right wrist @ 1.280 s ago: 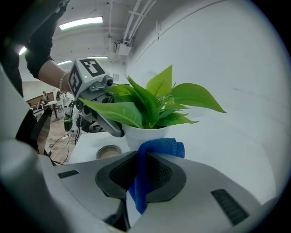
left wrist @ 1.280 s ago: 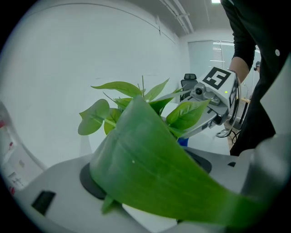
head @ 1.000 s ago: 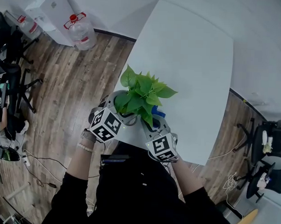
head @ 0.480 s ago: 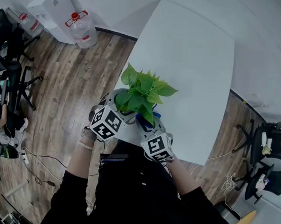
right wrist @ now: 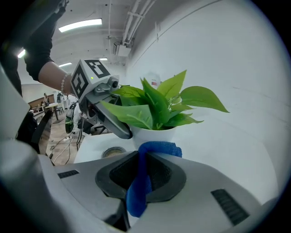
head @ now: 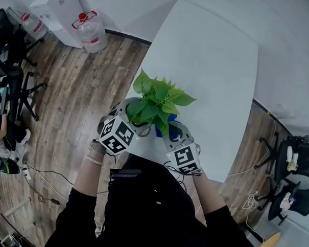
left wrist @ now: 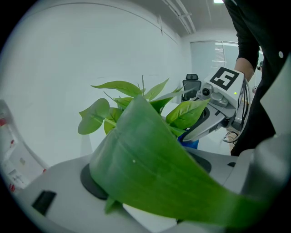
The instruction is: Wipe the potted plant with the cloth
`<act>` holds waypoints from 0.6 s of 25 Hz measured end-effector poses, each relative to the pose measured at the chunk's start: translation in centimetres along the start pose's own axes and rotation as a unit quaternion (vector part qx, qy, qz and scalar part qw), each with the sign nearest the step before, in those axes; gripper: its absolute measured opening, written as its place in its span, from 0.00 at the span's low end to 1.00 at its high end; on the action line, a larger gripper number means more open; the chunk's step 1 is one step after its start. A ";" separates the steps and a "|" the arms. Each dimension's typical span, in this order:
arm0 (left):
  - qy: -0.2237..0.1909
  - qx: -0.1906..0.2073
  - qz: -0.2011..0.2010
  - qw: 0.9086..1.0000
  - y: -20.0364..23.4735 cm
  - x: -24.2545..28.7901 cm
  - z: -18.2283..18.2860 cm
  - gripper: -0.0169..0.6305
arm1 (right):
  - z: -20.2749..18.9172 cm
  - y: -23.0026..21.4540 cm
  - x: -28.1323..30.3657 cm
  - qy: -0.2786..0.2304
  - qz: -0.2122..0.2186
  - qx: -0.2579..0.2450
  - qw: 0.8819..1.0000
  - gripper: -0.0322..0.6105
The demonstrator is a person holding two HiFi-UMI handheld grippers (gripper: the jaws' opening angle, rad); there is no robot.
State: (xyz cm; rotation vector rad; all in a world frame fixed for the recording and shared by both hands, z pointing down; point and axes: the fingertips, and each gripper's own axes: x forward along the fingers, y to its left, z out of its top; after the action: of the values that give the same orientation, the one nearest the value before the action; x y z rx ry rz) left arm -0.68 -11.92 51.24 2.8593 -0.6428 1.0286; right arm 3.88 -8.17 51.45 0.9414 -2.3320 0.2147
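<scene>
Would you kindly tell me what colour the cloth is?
Blue; the cloth shows best in the right gripper view.

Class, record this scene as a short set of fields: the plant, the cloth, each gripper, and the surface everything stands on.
plant: green, leafy, upright in a white pot
table: white; the pot stands near the person's edge
left gripper: jaws either side of a large leaf; grip unclear, as the leaf covers the gap
right gripper: shut on the cloth
cloth: blue, pinched in a fold, close in front of the pot; contact unclear
</scene>
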 end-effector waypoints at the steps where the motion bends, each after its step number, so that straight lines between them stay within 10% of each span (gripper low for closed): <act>1: 0.000 0.000 0.000 1.000 0.0 0.0 0.0 0.59 | 0.1 -0.5 -0.1 0.000 -0.004 0.004 1.000 0.17; 15: 0.006 0.005 -0.004 1.000 0.0 0.0 -0.2 0.59 | 4.0 -8.2 2.4 0.011 0.011 -0.143 0.990 0.17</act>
State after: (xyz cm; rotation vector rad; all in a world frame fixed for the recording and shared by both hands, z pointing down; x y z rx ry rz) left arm -0.81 -11.90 51.33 2.8594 -0.6262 1.0494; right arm 6.12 -17.03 49.07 0.7664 -2.2770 -0.0981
